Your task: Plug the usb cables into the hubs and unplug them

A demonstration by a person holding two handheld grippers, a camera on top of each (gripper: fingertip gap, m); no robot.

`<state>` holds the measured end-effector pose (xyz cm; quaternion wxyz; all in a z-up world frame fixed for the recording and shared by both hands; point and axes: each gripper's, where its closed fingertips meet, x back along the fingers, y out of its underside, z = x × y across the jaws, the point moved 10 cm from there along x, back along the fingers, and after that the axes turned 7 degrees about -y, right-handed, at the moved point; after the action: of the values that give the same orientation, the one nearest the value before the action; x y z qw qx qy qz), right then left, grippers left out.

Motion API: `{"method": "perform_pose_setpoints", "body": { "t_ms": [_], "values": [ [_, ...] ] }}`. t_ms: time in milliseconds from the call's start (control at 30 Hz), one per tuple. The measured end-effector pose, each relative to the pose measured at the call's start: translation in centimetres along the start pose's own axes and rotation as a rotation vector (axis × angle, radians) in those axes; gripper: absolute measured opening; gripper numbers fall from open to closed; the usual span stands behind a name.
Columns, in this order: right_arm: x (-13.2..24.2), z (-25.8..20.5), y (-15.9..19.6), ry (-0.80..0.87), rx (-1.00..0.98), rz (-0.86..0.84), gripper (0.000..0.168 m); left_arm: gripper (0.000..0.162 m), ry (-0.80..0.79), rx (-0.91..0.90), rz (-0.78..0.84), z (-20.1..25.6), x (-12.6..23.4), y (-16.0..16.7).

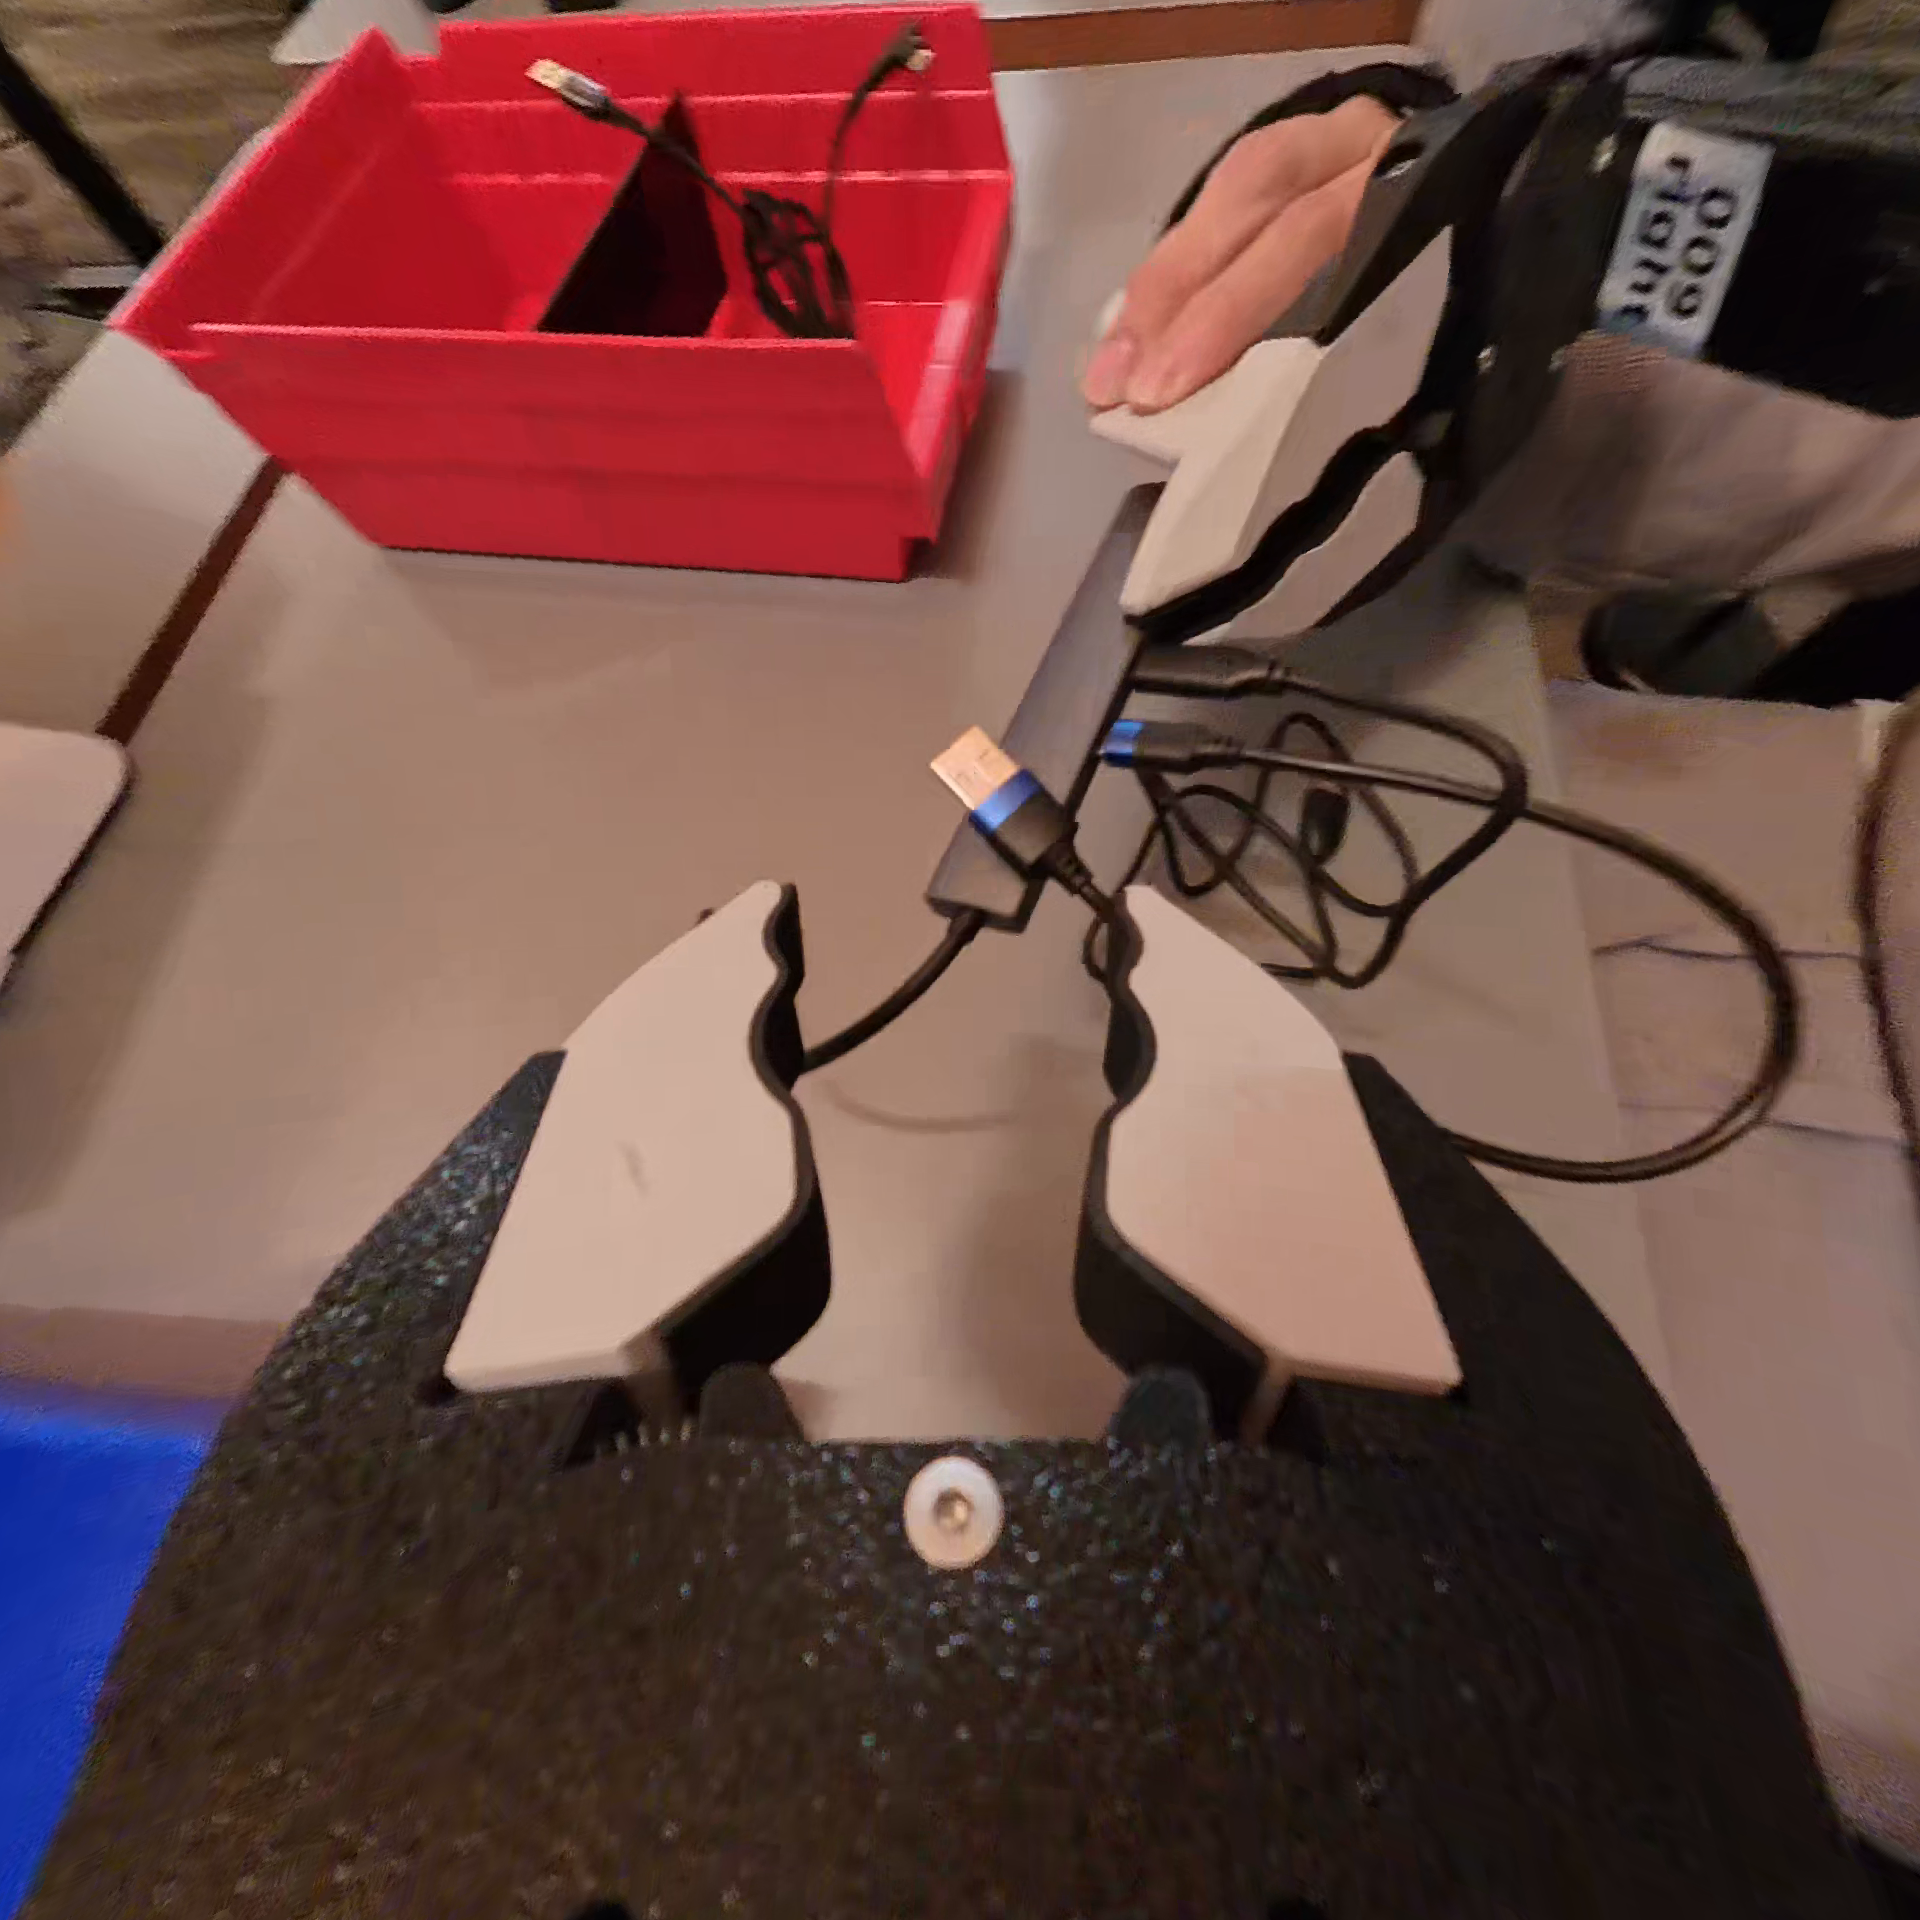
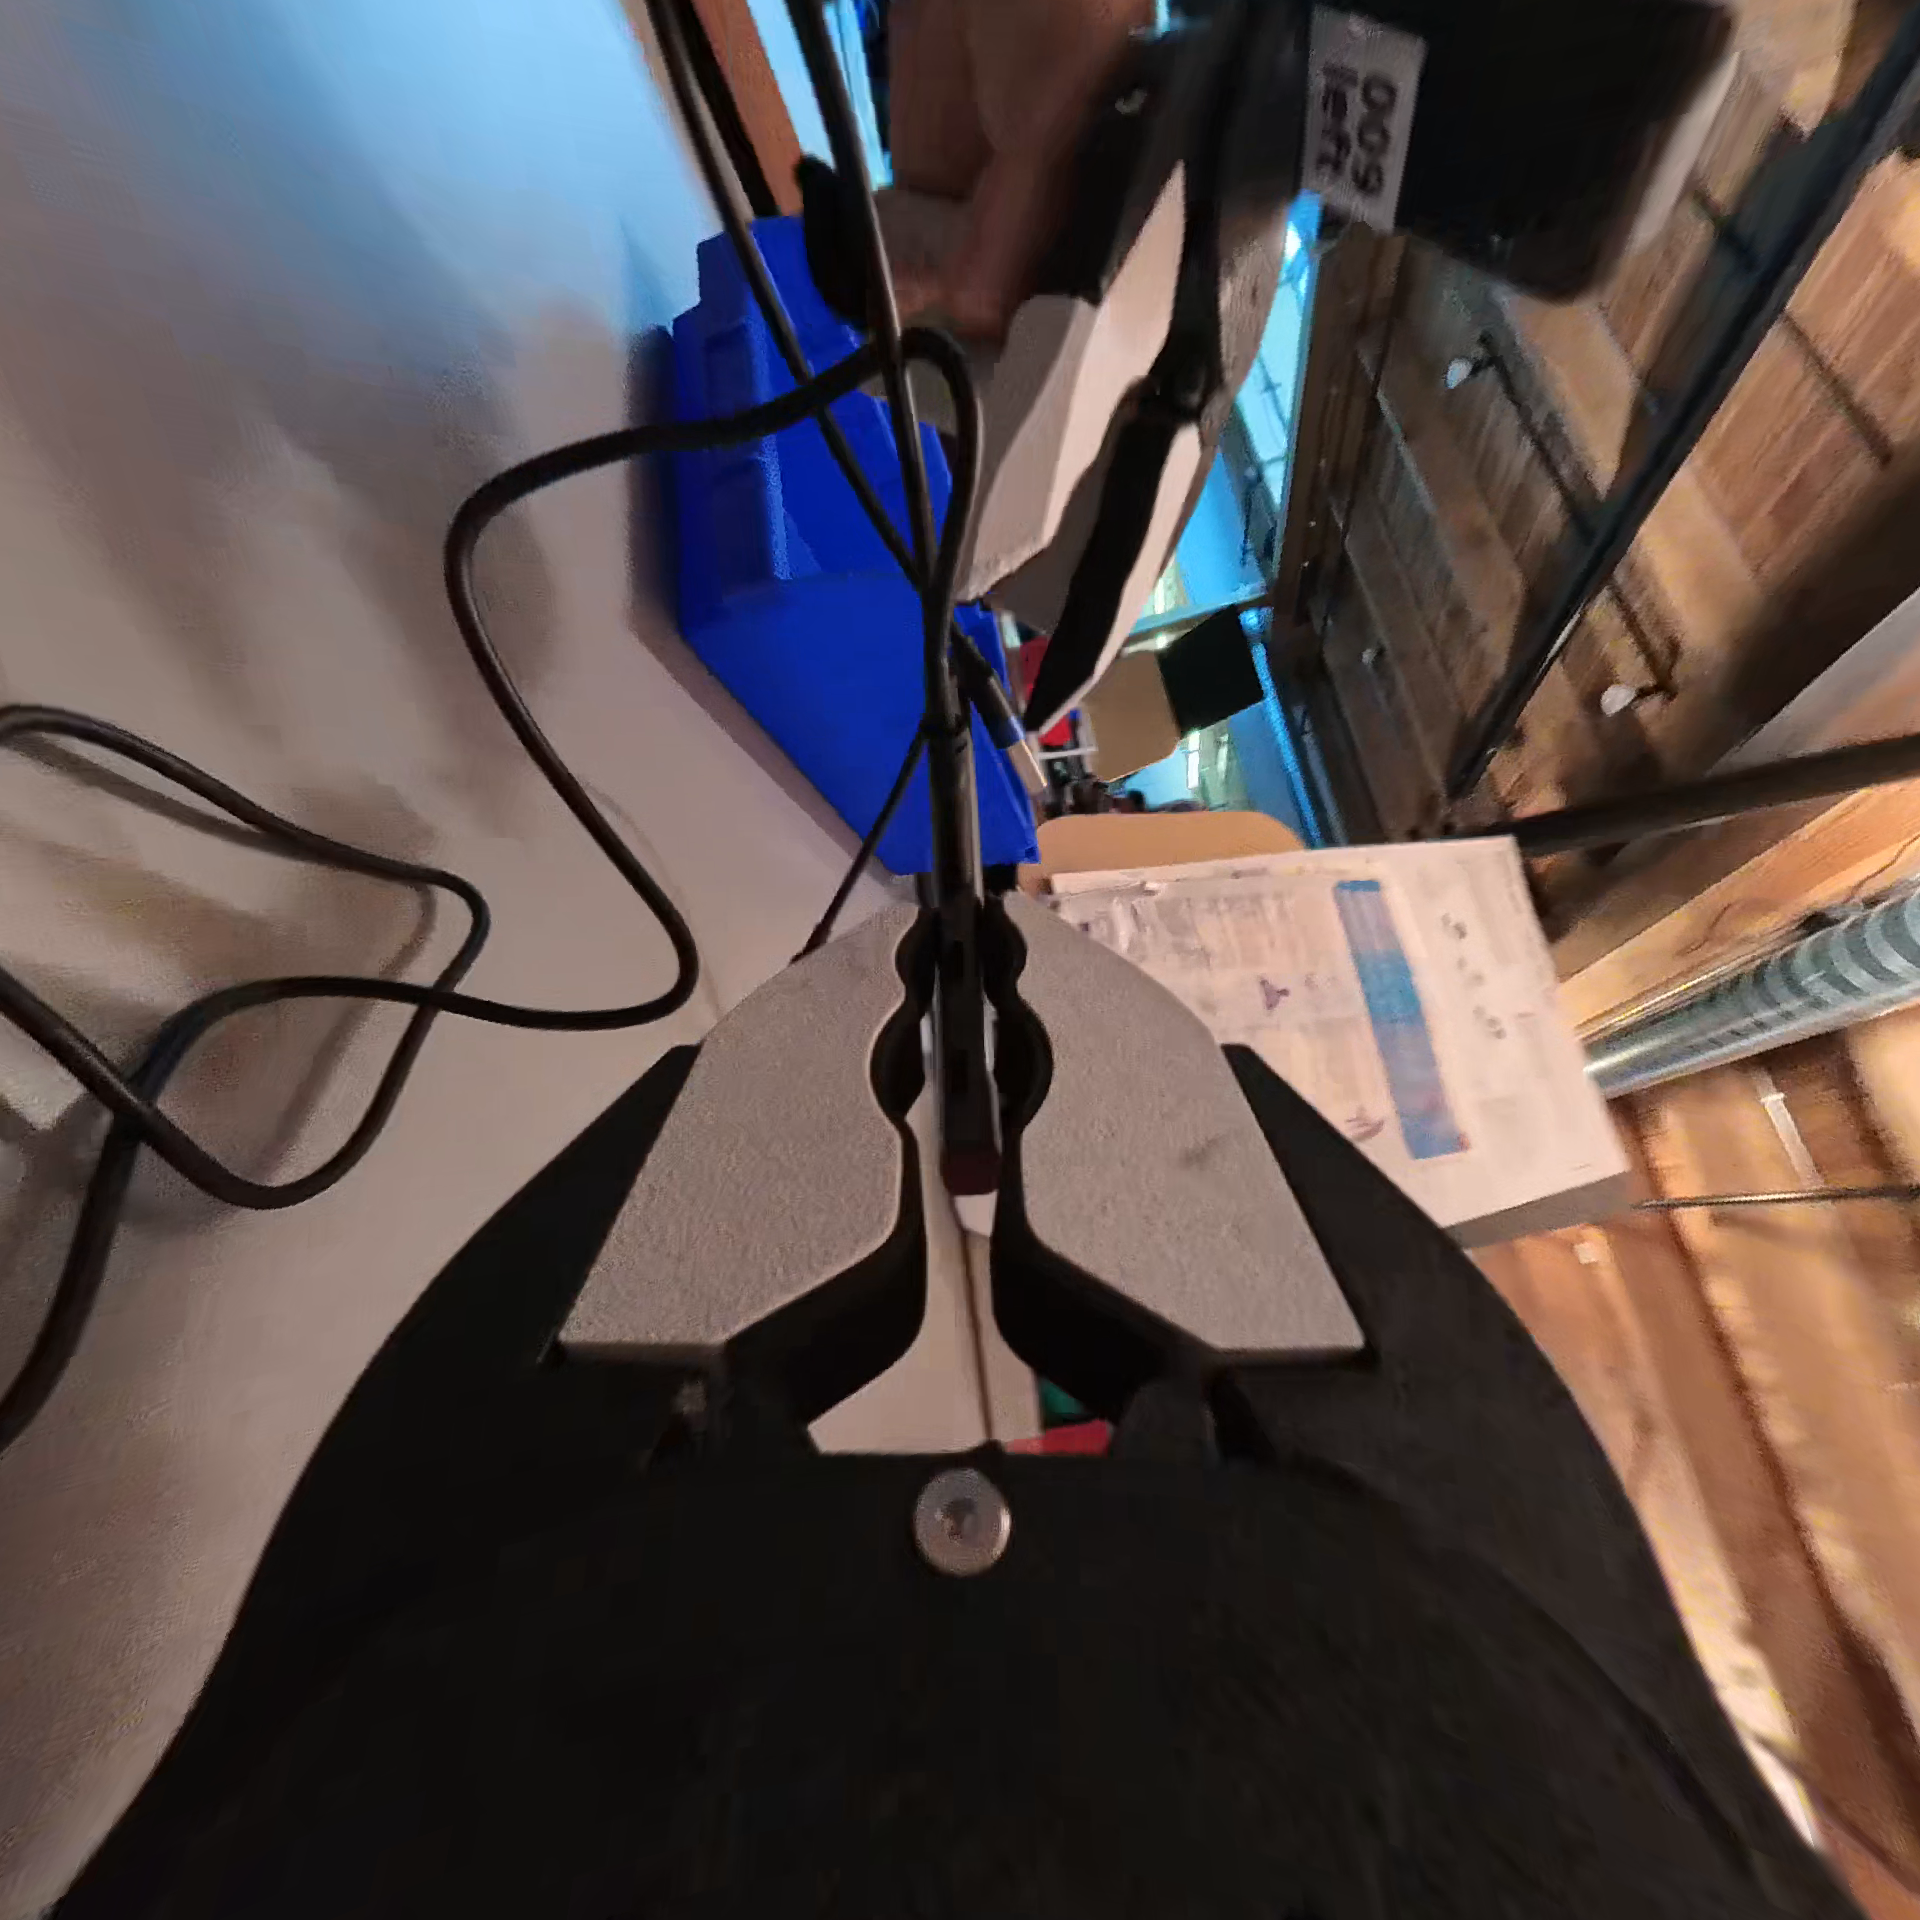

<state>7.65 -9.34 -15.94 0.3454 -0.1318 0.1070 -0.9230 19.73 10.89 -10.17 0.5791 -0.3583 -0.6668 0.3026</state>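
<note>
A long black USB hub point(image 1: 1060, 717) lies on the grey table point(image 1: 499, 831). Two plugs point(image 1: 1195, 670) sit in its right side, and their cables point(image 1: 1455, 883) coil to the right. A loose USB plug with a blue ring point(image 1: 992, 795) rests across the hub's near end. My left gripper point(image 1: 961, 935) is open and empty just short of that end. My right gripper point(image 1: 1153, 608) is shut on the hub's far end. In the right wrist view the right gripper point(image 2: 961, 935) is clamped on a thin black body point(image 2: 968, 1081), seen edge-on.
A red bin point(image 1: 582, 447) with more cables point(image 1: 790, 249) stands at the back left. A person's hand point(image 1: 1216, 291) holds the right gripper. A blue bin point(image 2: 810, 561) sits beyond the cables. A printed sheet point(image 2: 1351, 1039) lies past the table edge.
</note>
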Motion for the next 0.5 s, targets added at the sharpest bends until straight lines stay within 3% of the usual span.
{"method": "perform_pose_setpoints", "body": {
  "t_ms": [67,133,200,300,400,500],
  "values": [
    [0.0,-0.1,-0.4,0.043,0.070,-0.005,0.009,0.055,0.035,-0.032,-0.029,-0.4,0.0,0.2],
    [0.4,0.1,-0.6,0.119,0.140,-0.022,0.008,0.054,-0.042,-0.035,-0.029,-1.6,0.7,0.6],
    [0.7,0.3,-0.6,0.175,0.183,-0.031,0.008,0.041,-0.072,0.014,0.036,-2.7,1.4,0.6],
    [0.7,0.3,-0.7,0.222,0.232,-0.052,0.009,0.035,-0.087,-0.014,0.133,-2.4,1.8,0.0],
    [0.2,-0.2,-0.7,0.214,0.287,-0.091,0.009,0.048,-0.068,-0.101,0.109,-1.0,0.9,-0.8],
    [-0.4,-1.1,-0.1,0.195,0.300,-0.115,0.009,0.045,-0.059,-0.165,0.047,-0.1,-0.3,-1.1]
  ]
}}
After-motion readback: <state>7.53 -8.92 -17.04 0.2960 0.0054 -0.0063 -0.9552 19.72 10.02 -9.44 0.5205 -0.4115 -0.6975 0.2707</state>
